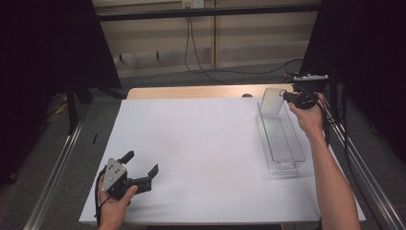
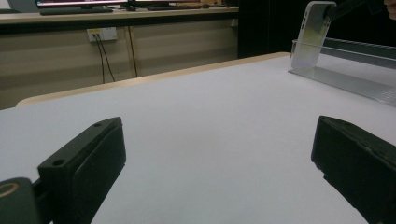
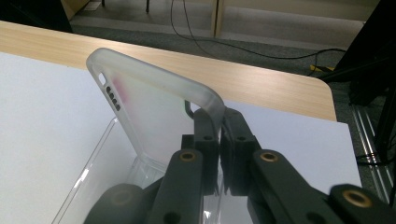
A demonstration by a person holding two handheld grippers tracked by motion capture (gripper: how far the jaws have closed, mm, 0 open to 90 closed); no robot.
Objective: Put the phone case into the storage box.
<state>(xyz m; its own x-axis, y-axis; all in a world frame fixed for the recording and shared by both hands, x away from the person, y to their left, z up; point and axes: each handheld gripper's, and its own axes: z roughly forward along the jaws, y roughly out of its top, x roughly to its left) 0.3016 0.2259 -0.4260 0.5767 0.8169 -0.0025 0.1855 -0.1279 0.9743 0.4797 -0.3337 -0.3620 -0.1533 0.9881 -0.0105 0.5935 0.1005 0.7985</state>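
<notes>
We clamp our right gripper on the top corner of the frosted phone case, holding it upright at the clear tray's far end, while our left gripper rests open on the desk.

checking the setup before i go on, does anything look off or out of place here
Only one thing: the frosted phone case stands on end at the far end of the clear tray, pinched at a top corner by the right gripper. Nothing looks spilled or damaged. The left gripper rests open, apart.
</notes>
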